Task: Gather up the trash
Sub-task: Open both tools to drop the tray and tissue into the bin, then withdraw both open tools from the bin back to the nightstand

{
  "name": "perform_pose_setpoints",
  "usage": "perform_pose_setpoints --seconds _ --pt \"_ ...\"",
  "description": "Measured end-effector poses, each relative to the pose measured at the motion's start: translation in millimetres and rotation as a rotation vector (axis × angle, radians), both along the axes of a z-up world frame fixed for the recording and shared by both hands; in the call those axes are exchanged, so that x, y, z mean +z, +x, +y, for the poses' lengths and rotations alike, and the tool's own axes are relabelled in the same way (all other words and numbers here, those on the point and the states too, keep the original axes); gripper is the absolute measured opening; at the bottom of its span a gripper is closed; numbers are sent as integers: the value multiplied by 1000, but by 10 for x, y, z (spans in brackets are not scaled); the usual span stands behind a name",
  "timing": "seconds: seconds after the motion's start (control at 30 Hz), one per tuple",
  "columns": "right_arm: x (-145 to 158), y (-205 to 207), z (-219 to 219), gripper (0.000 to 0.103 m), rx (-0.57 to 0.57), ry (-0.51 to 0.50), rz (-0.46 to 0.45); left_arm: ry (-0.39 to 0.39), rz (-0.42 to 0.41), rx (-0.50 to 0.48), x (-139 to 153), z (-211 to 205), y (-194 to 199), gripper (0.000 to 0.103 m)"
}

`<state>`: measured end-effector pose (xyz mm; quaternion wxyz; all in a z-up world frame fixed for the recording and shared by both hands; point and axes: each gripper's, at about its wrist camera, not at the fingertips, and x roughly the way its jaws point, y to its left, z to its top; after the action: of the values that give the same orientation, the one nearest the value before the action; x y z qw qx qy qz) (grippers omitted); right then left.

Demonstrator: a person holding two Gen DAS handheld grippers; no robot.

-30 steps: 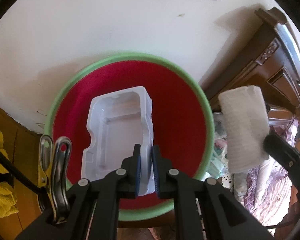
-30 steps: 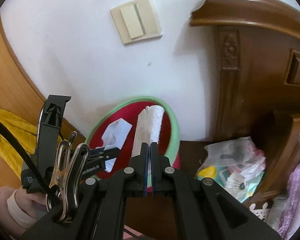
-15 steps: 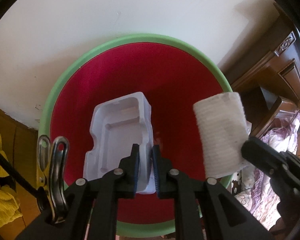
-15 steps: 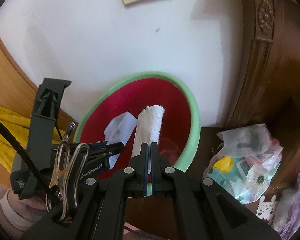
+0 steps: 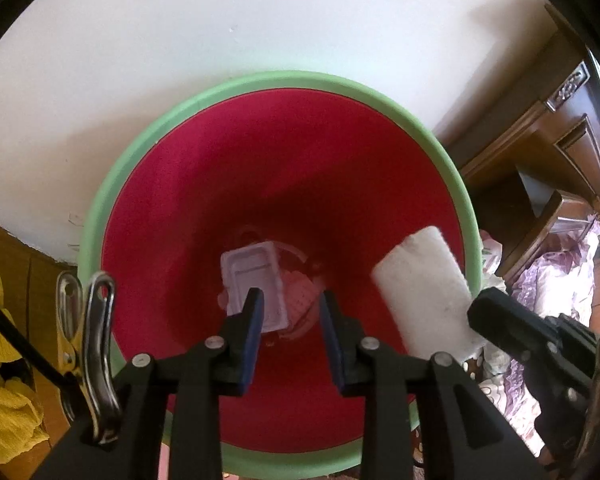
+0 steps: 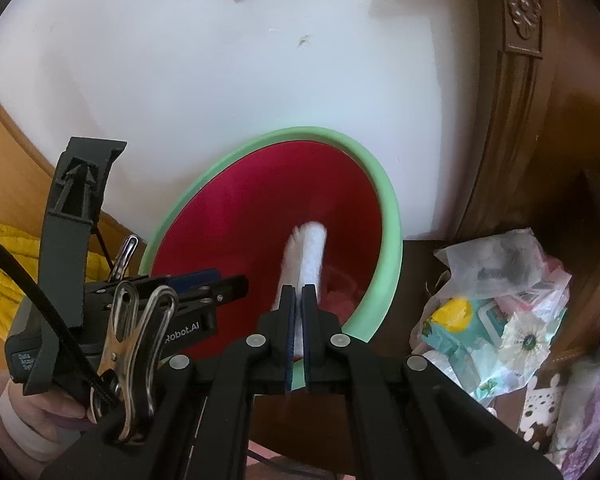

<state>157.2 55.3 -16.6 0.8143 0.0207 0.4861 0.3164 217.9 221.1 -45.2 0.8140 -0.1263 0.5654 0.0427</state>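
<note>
Trash over the red bin

Paper towel wad (image 5: pixel 424 294), white, dimpled and roughly cylindrical, is pinched at its near end by the right gripper (image 6: pixel 299 320), whose blue pads are pressed together on it. In the right wrist view its long axis runs straight away from the jaws, the free end pointing over the bin's far wall; in the left wrist view it slants up and left above the bin's right rim.

The bin (image 5: pixel 148 168) is round, with a smooth pale green rim and a deep red, matte inside that narrows toward the bottom. It stands against a white wall.

A white moulded plastic tray (image 5: pixel 254 284), thin, glossy and rectangular with rounded corners, lies at the bottom of the bin with its long axis running from the near side toward the far wall, its hollow side up. Pinkish crumpled scraps lie beside it.

The left gripper (image 5: pixel 290 320) hangs above the bin's near rim, its jaws opening with nothing between the pads.
</note>
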Motion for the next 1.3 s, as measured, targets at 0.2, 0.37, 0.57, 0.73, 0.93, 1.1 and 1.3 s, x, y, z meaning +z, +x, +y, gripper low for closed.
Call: perform_pose_setpoints --seconds 0.2,0.37,0.57,0.73,0.93,1.1,1.3 --pt "19 -12 -16 15 -14 18 -1 1 -6 -7 45 11 -67 29" --pt "31 -38 -31 23 -29 32 -5 5 -14 -14 69 6 -122 29" --pt "43 -66 -73 25 -55 39 -14 0 -22 -23 131 8 -164 29" --pt "84 -106 -153 26 -82 47 -23 -5 -33 -43 208 -50 -178 29" --pt "132 -176 -297 26 -129 46 -22 -13 -50 -84 322 -153 -190 29" --pt "191 -235 -463 26 -176 60 -25 -15 -69 -122 427 -311 -223 30" --pt "218 -351 -764 26 -212 63 -20 -23 -87 -159 548 -589 -329 30"
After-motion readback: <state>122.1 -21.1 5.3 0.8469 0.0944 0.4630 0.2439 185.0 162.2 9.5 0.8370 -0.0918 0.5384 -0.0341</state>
